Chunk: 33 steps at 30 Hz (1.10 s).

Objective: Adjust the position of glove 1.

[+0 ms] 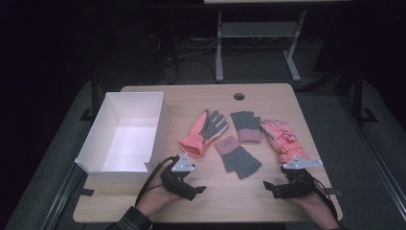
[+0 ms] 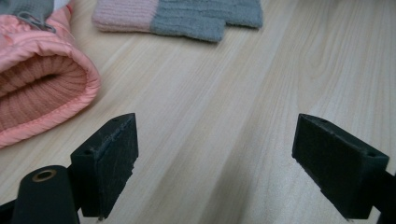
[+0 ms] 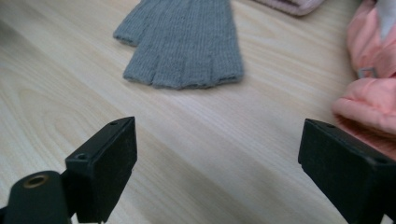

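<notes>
Four gloves lie mid-table: a pink padded ski glove with a grey palm [image 1: 203, 132], two grey knit fingerless gloves with pink cuffs [image 1: 238, 158] [image 1: 245, 126], and a second pink padded ski glove [image 1: 282, 139]. The left gripper [image 1: 198, 190] rests near the first glove's cuff, jaws spread, empty. The right gripper [image 1: 268, 187] sits just before the second ski glove, likewise released. A white cardboard box [image 1: 124, 139] stands left.

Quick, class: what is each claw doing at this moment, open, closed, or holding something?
Left claw: open, holding nothing, over bare table near the pink glove's cuff.
Right claw: open, holding nothing, facing the grey knit glove.
</notes>
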Available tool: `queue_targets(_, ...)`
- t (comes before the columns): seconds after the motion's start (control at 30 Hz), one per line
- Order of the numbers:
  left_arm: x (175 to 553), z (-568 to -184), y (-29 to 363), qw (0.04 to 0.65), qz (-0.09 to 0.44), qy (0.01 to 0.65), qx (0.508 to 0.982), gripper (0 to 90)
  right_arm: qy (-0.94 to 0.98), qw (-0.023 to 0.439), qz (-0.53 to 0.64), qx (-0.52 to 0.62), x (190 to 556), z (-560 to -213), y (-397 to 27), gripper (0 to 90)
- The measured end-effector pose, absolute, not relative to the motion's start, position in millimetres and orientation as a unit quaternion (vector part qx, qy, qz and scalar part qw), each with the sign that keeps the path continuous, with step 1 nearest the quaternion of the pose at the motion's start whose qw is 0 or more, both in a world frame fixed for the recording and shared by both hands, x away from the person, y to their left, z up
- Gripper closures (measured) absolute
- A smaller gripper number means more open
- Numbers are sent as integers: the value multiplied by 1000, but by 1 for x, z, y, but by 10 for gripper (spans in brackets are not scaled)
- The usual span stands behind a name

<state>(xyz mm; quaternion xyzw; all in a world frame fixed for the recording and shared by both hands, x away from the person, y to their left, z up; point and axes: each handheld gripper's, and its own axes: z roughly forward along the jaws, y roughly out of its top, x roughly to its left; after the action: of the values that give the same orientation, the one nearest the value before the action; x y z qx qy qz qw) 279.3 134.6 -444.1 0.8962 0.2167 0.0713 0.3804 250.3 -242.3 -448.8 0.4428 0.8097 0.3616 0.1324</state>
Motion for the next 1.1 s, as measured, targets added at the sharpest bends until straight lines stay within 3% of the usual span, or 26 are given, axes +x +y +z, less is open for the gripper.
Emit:
queue_targets(0.23, 280, -446, 131, 382, 56, 218, 896, 141, 809, 125, 364, 445, 249, -449, -246, 149)
queue_targets(0.37, 280, -447, 130, 379, 55, 216, 898, 142, 804, 123, 370, 449, 249, -448, -247, 217)
queue_targets(0.4, 279, -446, 130, 383, 57, 214, 897, 142, 800, 126, 374, 452, 249, -446, -247, 286)
queue_targets(0.5, 280, -444, 131, 385, 56, 212, 897, 143, 796, 131, 381, 452, 252, -443, -245, 366)
queue_targets(0.6, 281, -444, 133, 386, 60, 213, 896, 143, 788, 132, 390, 457, 257, -440, -242, 511)
queue_targets(0.67, 280, -443, 133, 389, 65, 216, 893, 144, 791, 135, 394, 448, 261, -439, -239, 656)
queue_targets(0.77, 279, -442, 133, 389, 65, 216, 893, 145, 793, 130, 394, 447, 262, -439, -237, 731)
queue_targets(0.8, 279, -443, 133, 386, 66, 214, 895, 145, 796, 125, 397, 440, 265, -438, -235, 815)
queue_targets(0.83, 279, -443, 133, 386, 66, 214, 895, 146, 796, 125, 397, 440, 265, -438, -235, 815)
queue_targets(0.87, 279, -444, 131, 385, 66, 214, 895, 146, 797, 123, 401, 434, 267, -438, -233, 896)
queue_targets(1.1, 280, -444, 132, 382, 66, 213, 897, 146, 807, 106, 406, 414, 277, -439, -216, 900)
